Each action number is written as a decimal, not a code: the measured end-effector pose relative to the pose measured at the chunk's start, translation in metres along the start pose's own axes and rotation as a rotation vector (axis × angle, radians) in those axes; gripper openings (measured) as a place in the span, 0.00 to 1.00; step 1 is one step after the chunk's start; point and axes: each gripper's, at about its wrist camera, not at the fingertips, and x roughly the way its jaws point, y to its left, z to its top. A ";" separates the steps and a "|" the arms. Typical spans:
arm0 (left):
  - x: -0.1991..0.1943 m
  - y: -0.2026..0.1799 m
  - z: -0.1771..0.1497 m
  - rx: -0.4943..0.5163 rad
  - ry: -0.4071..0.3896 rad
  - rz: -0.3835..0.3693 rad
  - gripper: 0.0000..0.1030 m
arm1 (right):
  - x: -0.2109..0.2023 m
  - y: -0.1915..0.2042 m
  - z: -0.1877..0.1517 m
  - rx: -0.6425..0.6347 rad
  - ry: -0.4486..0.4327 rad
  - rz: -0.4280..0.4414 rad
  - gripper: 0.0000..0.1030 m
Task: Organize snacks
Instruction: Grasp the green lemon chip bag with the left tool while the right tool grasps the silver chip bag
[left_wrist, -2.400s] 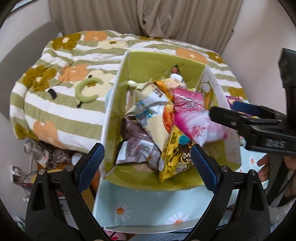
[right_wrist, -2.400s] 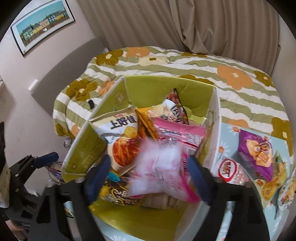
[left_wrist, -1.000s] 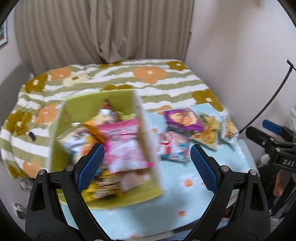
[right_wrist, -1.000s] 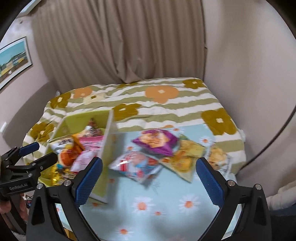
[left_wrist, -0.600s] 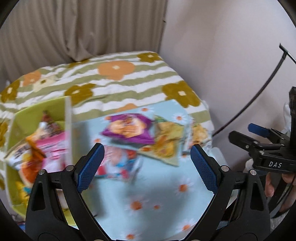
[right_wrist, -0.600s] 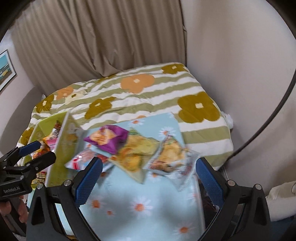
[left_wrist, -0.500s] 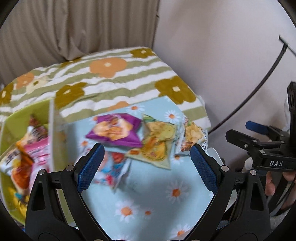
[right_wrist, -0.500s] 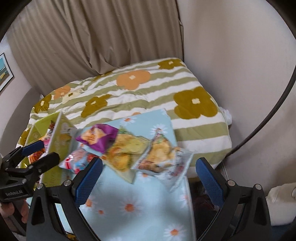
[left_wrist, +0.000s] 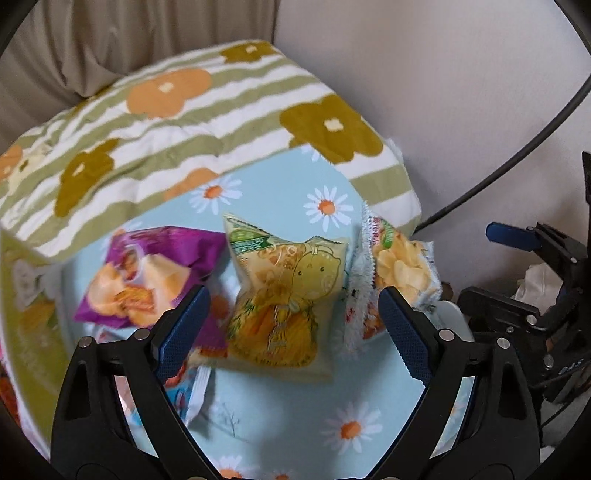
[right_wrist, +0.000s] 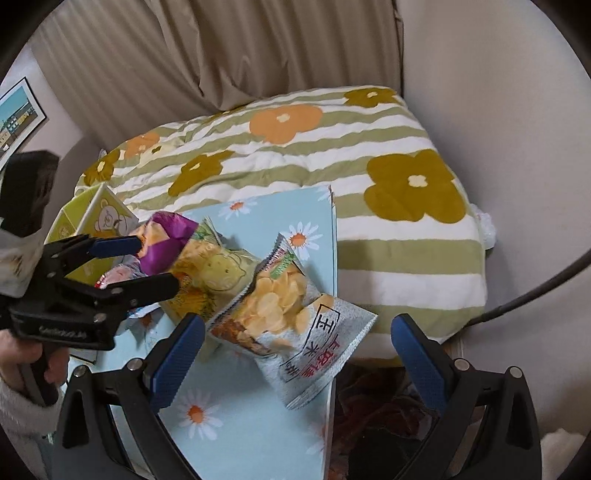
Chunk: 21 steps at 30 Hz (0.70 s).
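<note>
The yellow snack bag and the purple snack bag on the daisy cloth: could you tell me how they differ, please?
The yellow snack bag shows a cartoon figure on yellow and green; the purple snack bag shows orange and yellow snack pieces on purple. The yellow bag lies in line between the left gripper's closing, empty jaws; the purple bag lies behind its left finger. The yellow bag's edge overlaps the purple bag. Both are sealed pouches lying on the daisy cloth.

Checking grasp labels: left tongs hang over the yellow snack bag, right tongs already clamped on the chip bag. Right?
Not quite. In the right wrist view, the right tongs are open around the chip bag, not clamped. The left tongs do hang over the yellow snack bag, jaws closing.
</note>
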 end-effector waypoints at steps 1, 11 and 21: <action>0.010 0.000 0.002 0.009 0.020 -0.001 0.87 | 0.006 -0.003 0.000 0.001 0.010 0.003 0.98; 0.056 -0.002 0.005 0.044 0.114 0.003 0.84 | 0.032 0.004 0.005 -0.217 0.083 0.011 0.98; 0.079 0.002 -0.001 0.077 0.175 0.034 0.72 | 0.065 0.017 -0.003 -0.425 0.166 0.042 0.98</action>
